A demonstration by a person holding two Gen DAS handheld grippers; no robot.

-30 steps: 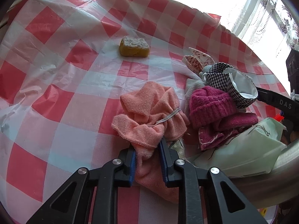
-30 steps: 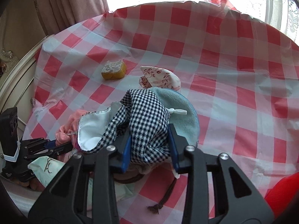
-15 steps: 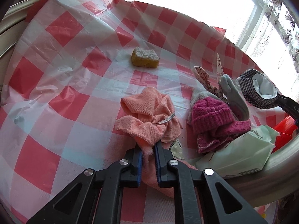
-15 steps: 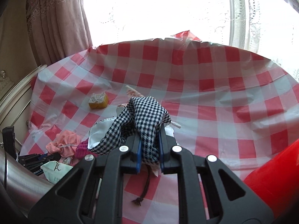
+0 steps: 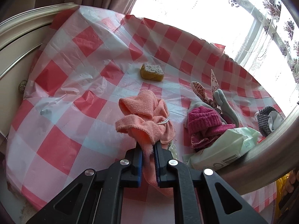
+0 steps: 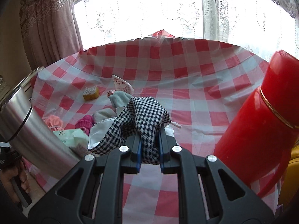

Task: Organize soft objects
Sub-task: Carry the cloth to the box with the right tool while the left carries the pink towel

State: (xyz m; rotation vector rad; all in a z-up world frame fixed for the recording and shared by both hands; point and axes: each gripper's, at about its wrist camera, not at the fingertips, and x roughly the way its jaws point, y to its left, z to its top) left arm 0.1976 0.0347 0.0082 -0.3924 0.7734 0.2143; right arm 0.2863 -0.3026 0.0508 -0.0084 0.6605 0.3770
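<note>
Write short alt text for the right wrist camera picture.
The right gripper is shut on a black-and-white checked cloth above a red-checked tablecloth, with a red flask at right and a steel cup at left.

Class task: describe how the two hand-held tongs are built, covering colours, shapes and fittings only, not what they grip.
Both the left tongs and the right tongs look alike: matte black plastic arms with triangular cut-outs, round silver rivets at the joints, and two flat fingers lined with blue pads. No cables or printed markings show on them in either wrist view.
</note>
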